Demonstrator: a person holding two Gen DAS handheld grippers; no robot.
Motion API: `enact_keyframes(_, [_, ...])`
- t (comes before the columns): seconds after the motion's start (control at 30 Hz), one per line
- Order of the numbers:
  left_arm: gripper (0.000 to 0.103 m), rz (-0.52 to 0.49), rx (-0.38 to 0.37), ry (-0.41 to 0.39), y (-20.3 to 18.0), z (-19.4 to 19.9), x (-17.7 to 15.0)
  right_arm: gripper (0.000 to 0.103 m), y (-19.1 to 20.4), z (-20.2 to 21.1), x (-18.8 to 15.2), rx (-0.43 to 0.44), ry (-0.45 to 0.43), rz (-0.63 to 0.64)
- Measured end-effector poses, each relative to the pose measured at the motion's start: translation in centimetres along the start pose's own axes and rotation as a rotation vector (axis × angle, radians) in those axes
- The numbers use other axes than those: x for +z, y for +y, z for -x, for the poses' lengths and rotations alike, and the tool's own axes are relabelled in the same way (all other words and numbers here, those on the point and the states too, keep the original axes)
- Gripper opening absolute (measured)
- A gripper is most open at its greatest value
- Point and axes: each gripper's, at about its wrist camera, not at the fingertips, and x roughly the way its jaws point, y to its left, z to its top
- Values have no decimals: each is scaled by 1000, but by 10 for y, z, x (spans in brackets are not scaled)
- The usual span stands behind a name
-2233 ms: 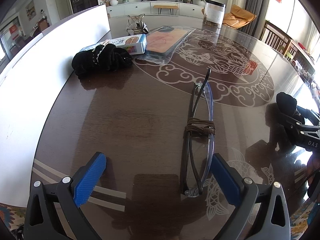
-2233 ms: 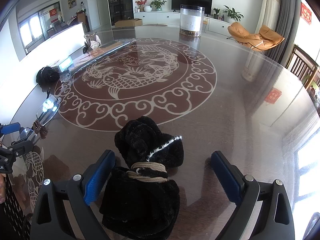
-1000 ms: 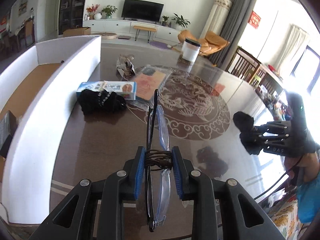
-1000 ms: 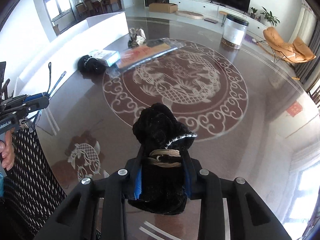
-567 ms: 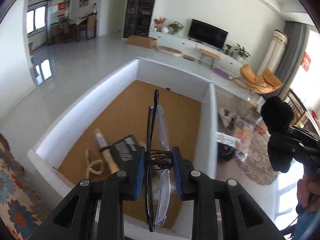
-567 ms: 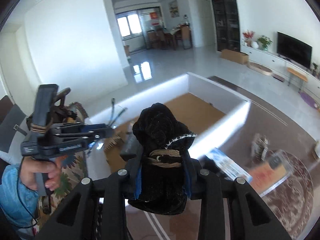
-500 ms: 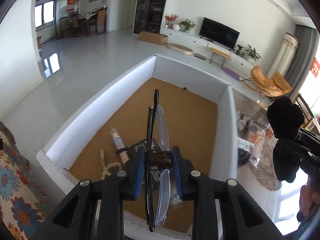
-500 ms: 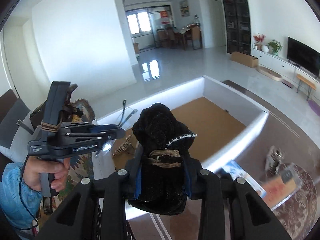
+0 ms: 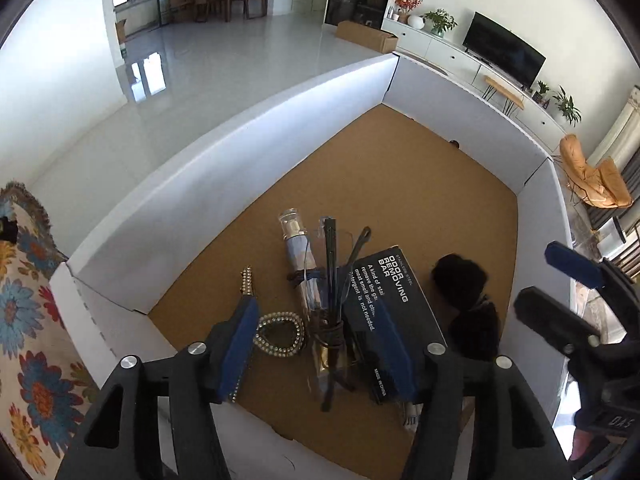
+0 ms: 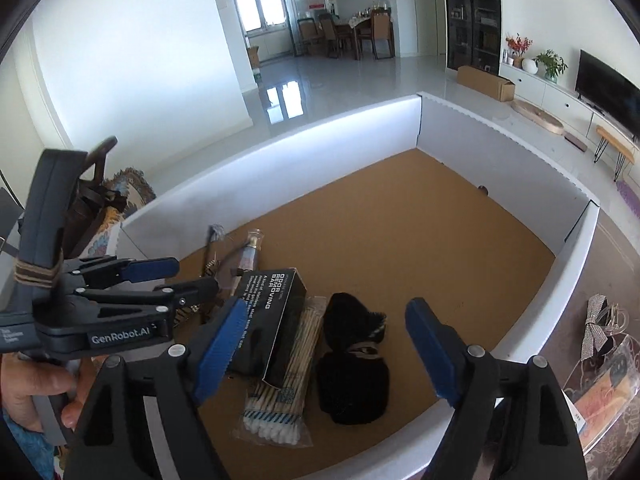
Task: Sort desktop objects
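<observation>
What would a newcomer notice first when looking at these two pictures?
First, the big white box with a brown floor fills both views. Near its closer end lie a black box, a pack of cotton swabs and a black cloth bundle. The right gripper hangs above them, jaws opening, nothing between.

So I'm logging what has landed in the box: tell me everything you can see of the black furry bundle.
The black furry bundle is soft, plush-looking fabric, cinched at its middle by a tan cord into two lobes, with a thin pale trim on the upper lobe. It lies flat on the brown floor of the white-walled box, near the right wall, beside the cotton swab pack. The right gripper hangs above it, jaws opening, pads clear of it.
</observation>
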Motion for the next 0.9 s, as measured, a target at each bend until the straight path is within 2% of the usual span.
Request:
enact_keyframes(0.07, [64, -12, 2, -46, -7, 14, -6, 83, -3, 26, -8, 3, -67, 3])
enact_keyframes(0.13, [64, -32, -43, -97, -19, 35, -16, 87, -6, 61, -21, -13, -141, 19])
enact_keyframes(0.17, [64, -48, -63, -119, -29, 46, -22, 93, -9, 77, -32, -34, -176, 30])
enact_keyframes(0.27, [66, -105, -143, -165, -65, 81, -48, 99, -27, 119, -76, -140, -246, 58])
enact_keyframes(0.3, [72, -120, -189, -174, -80, 92, -57, 99, -36, 128, -94, -183, -247, 63])
enact_keyframes(0.33, [83, -136, -237, -182, -95, 103, -67, 99, -47, 137, -115, -230, -238, 61])
enact_keyframes(0.43, [100, -211, -356, -202, -149, 121, -102, 99, -88, 157, -179, -359, -172, 8])
enact_keyframes(0.5, [101, -286, -423, -176, -188, 121, -128, 99, -120, 170, -224, -443, -109, -47])
enact_keyframes(0.57, [101, -354, -457, -128, -227, 107, -153, 99, -150, 181, -265, -529, -44, -125])
enact_keyframes(0.63, [101, -410, -462, -70, -260, 87, -176, 99, -177, 197, -298, -566, -9, -228])
enact_keyframes(0.73, [101, -473, -433, 7, -294, 54, -200, 99, -200, 213, -335, -571, -5, -366])
enact_keyframes(0.8, [101, -501, -379, 20, -304, 35, -206, 99, -213, 215, -347, -557, 9, -425])
enact_keyframes(0.9, [100, -501, -316, 11, -301, 15, -205, 99, -207, 217, -349, -548, 4, -445])
